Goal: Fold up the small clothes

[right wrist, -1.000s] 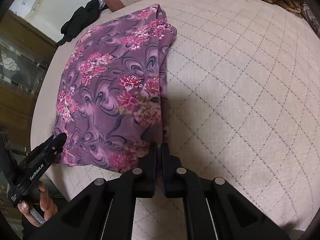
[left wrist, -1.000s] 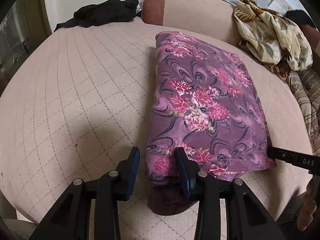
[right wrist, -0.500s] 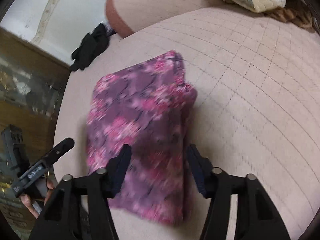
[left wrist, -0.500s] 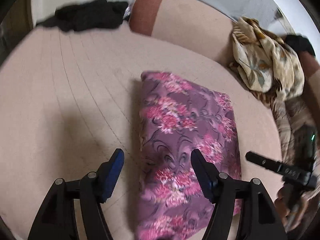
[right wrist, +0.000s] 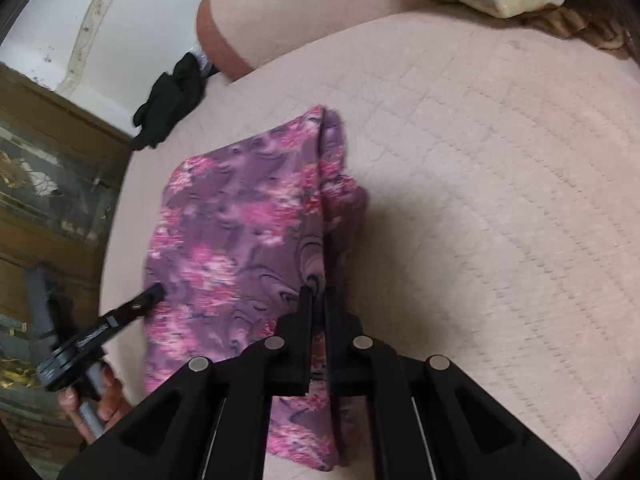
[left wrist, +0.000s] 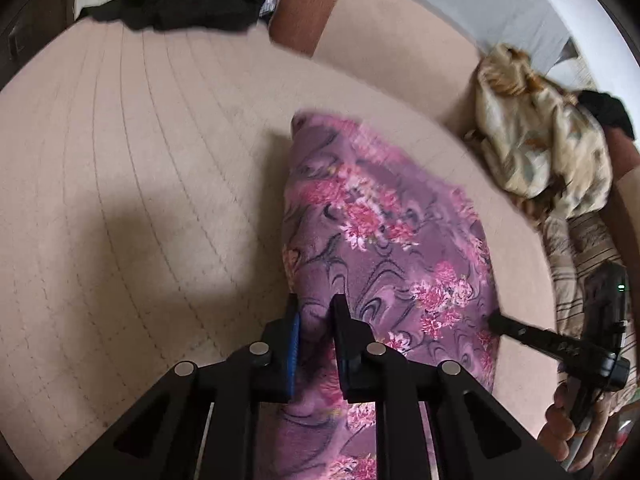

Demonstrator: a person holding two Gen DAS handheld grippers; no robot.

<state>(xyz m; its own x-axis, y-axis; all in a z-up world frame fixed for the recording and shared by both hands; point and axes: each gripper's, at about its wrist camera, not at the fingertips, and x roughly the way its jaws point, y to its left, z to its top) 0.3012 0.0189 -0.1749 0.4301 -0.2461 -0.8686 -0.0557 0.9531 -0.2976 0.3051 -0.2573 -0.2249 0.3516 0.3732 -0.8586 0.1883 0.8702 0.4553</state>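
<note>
Clamping purple floral cloth (left wrist: 384, 240) – left gripper (left wrist: 316, 312), right gripper (right wrist: 318, 292) fingers pinched on it, edges blurred

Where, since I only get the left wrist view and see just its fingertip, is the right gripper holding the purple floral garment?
Observer: The right gripper is shut on the purple floral garment at its right edge, near end, with the jaws almost together.
Operator: Is that edge a single layer?
Observer: No. The right wrist view shows stacked layers there, and the lower one sticks out to the right farther up the edge.
</note>
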